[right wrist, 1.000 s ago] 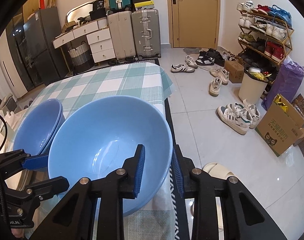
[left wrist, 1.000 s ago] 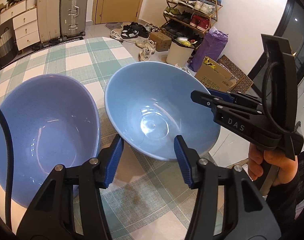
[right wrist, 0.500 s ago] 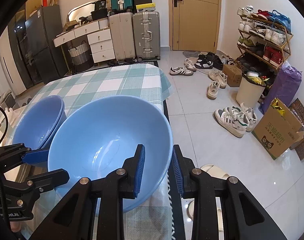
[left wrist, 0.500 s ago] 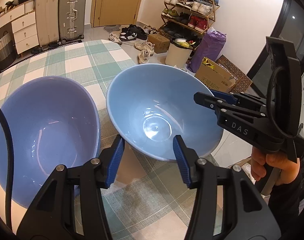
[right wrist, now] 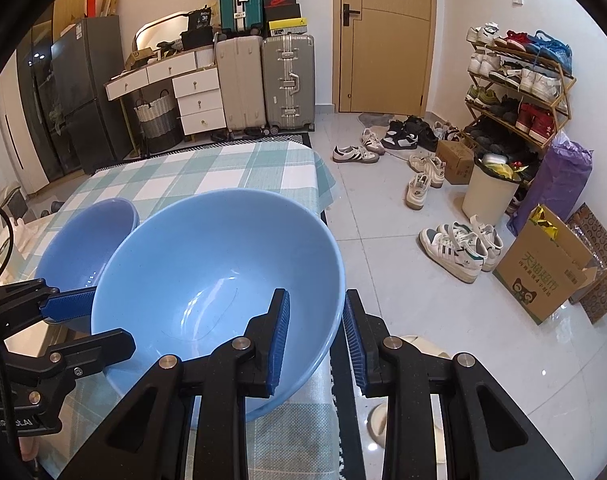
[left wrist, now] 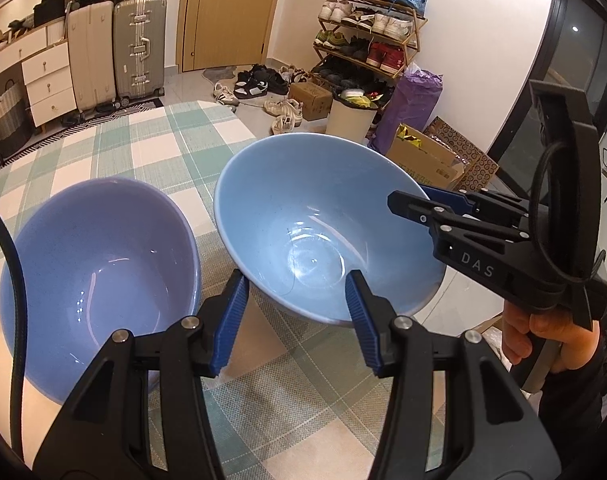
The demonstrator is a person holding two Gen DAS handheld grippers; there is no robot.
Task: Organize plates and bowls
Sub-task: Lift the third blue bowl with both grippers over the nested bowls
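Observation:
A light blue bowl is held tilted above the checked table, clamped by its right rim in my right gripper. In the right wrist view the same bowl has its rim between my right gripper's blue pads, which are shut on it. A second, purplish blue bowl stands on the table to the left; it also shows in the right wrist view. My left gripper is open and empty, just in front of the gap between the two bowls.
The table with a green and white checked cloth ends close to the right of the lifted bowl. Beyond it are floor, shoes, a cardboard box, a shoe rack and suitcases.
The light blue bowl has risen a little off the table in my right gripper and tilted. My left gripper has stayed open and shifted only slightly.

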